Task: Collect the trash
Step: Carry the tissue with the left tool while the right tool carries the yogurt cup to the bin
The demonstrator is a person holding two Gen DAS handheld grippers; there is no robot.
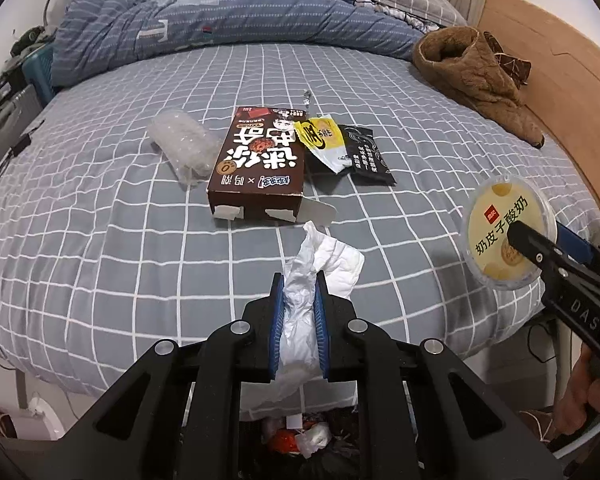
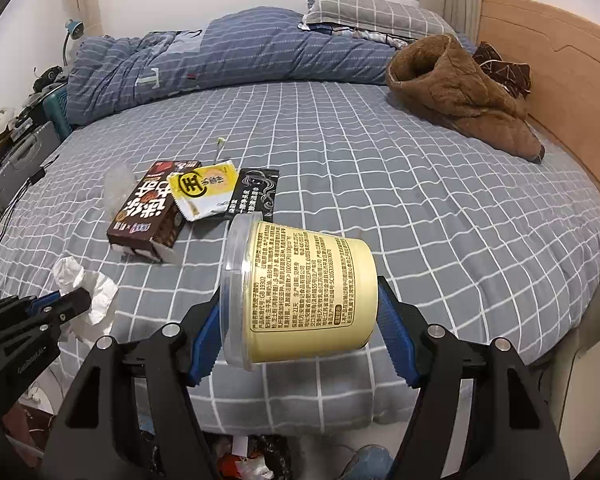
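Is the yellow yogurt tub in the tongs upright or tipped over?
Tipped on its side. The yogurt tub lies sideways between the right tongs, its clear lid facing left and its label text running sideways.

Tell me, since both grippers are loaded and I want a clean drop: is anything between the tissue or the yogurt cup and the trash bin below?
Nothing visible. The tissue in the left gripper hangs clear over the bin; the yogurt cup in the right gripper is clear too.

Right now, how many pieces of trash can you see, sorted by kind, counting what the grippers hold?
Tissue, in left gripper: 1
Yogurt tub, in right gripper: 1
Brown box: 1
Clear plastic: 1
Wrappers, yellow and black: 2
Total: 6
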